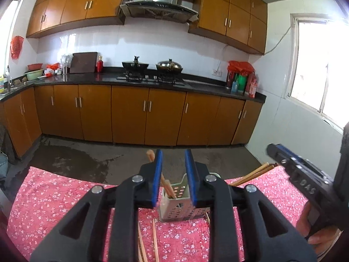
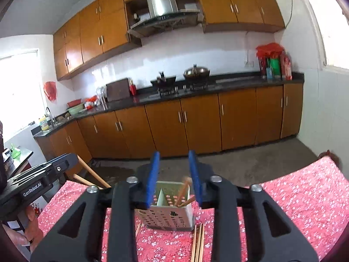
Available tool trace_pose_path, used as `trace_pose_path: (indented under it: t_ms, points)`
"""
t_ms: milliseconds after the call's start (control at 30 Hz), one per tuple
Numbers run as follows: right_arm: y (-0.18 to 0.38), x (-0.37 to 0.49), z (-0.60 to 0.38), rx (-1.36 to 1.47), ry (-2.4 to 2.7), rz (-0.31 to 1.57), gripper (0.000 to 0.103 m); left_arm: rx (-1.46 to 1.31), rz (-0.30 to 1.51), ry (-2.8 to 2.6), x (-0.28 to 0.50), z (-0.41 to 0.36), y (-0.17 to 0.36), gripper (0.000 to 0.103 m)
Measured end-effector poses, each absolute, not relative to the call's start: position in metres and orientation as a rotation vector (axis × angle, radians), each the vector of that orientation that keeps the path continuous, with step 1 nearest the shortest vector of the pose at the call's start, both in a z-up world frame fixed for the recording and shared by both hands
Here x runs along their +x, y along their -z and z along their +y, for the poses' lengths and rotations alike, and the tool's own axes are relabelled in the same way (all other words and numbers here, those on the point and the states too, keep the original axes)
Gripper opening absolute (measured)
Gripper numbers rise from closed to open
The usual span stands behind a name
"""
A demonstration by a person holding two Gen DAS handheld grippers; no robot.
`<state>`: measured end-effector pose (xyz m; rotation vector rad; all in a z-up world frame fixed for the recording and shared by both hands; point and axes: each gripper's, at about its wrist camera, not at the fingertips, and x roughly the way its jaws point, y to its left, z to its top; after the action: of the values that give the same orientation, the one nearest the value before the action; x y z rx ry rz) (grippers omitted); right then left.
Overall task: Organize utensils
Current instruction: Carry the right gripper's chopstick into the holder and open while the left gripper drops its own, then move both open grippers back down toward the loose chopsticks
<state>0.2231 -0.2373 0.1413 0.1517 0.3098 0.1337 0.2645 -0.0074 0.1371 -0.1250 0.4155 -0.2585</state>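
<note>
In the left wrist view, loose chopsticks (image 1: 148,242) lie on the pink floral tablecloth (image 1: 50,200) at lower centre, at least three, partly hidden under the left gripper (image 1: 173,179). Its blue pads stand apart with nothing between them. Beyond the pads, at lower centre, stands the perforated metal utensil holder (image 1: 176,209), with what looks like two chopsticks standing in it, one leaning out toward the upper left. Further right, a second bundle of about three sticks (image 1: 253,173) lies near the far edge of the cloth, and at the right edge the other gripper shows side-on in a hand.

In the right wrist view, the left tool sits at far left; past it pale wooden bars (image 2: 91,172) cross, and I cannot tell what they are. At lower centre the right gripper (image 2: 174,179) is also parted and empty, framing the holder, which has a divider making two compartments; the sticks stand in the right one. Three more chopsticks (image 2: 198,243) lie just in front of it.

Chopsticks are light, stiff and smooth, so they may roll or twist; I would pinch near mid-length, across the shaft
</note>
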Motion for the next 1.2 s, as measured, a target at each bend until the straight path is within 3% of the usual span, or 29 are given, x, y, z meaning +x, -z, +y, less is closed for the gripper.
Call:
trace_pose_path:
  t_ms: [233, 467, 533, 633, 967, 1067, 1200]
  points:
    - [-0.125, 0.177, -0.263, 0.170, -0.076, 0.336, 0.031, -0.094, 0.390, 0.186, 0.212, 0.033, -0.126, 0.030]
    - [-0.005, 0.183, -0.278, 0.220, -0.039, 0.700, 0.030, -0.034, 0.571, 0.055, 0.196, 0.065, -0.036, 0.031]
    - [0.031, 0.187, -0.270, 0.212, -0.065, 0.800, 0.021, -0.048, 0.637, 0.051, 0.195, 0.070, -0.008, 0.031]
    - [0.064, 0.187, -0.260, 0.210, -0.098, 0.888, 0.017, -0.065, 0.715, 0.045, 0.195, 0.073, 0.022, 0.031]
    - [0.087, 0.191, -0.246, 0.175, -0.122, 0.938, 0.015, -0.106, 0.820, 0.088, 0.200, 0.058, 0.060, 0.031]
    - [0.088, 0.191, -0.242, 0.111, -0.096, 0.926, 0.010, -0.120, 0.846, 0.101, 0.201, 0.054, 0.068, 0.030]
    - [0.091, 0.193, -0.258, 0.124, 0.018, 0.901, 0.008, -0.137, 0.876, 0.119, 0.203, 0.050, 0.079, 0.024]
